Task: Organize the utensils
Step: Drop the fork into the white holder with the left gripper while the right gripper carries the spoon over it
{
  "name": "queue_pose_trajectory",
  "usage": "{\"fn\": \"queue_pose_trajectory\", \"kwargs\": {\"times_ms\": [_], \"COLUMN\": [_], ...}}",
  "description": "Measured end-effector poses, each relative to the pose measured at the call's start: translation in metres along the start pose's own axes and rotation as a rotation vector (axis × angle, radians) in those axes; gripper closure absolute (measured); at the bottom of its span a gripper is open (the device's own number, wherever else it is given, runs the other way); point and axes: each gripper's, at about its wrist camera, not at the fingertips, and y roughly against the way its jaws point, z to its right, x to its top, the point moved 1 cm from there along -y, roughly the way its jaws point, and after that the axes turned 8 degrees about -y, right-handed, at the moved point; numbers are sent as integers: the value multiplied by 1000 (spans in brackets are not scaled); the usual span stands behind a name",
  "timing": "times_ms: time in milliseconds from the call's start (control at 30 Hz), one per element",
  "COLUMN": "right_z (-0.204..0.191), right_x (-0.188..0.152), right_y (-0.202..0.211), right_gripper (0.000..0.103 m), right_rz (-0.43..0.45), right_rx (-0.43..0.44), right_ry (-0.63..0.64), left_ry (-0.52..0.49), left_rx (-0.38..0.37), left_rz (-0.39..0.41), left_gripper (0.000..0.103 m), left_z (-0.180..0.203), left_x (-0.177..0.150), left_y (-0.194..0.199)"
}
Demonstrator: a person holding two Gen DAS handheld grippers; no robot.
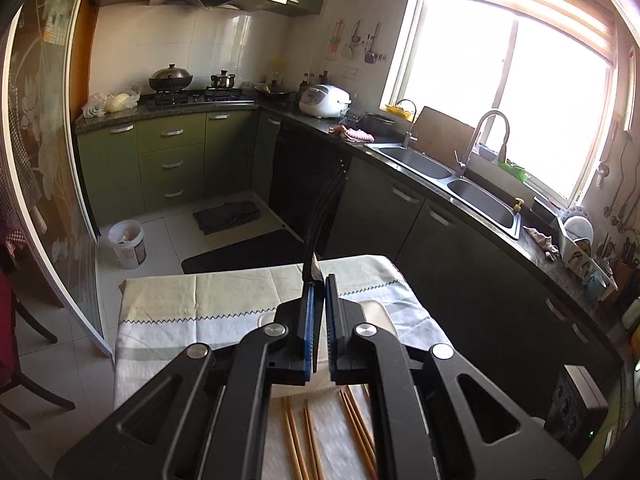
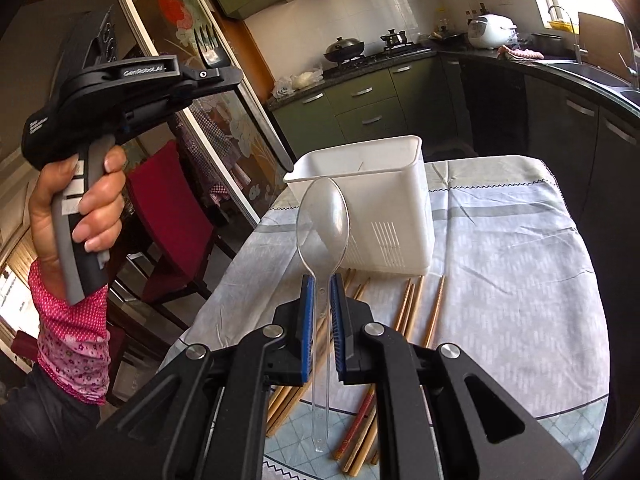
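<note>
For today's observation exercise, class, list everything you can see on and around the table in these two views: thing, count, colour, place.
Spoon: one, clear plastic, held upright in the right gripper.
Fork: one, black, held in the left gripper, raised left of the table.
Chopsticks: several, exact count unclear, brown wood, loose on the cloth in front of the bin.
Utensil bin: one, white plastic, slotted wall, standing on the table.
Tablecloth: one, pale grey and cream, covering the table.
Chair: one, red, left of the table.
Left gripper: black with blue pads, shut on the fork.
Right gripper: same build, shut on the spoon.
</note>
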Motion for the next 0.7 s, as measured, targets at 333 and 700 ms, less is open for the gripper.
{"fn": "queue_pose_trajectory", "kwargs": {"times_ms": [333,700], "right_z": [23,19], "right_x": [-2,13], "right_y": [41,48], "right_gripper": [93,93], "right_rz": [57,97], "right_rx": [-10,-18], "right_ry": [-3,10], "left_ry": [-53,-70], "left_rx": [80,88], "left_rz": [-39,-163], "left_gripper": [97,93], "left_z": [7,3], "left_x": [1,-37], "left_y": [-50,-88]}}
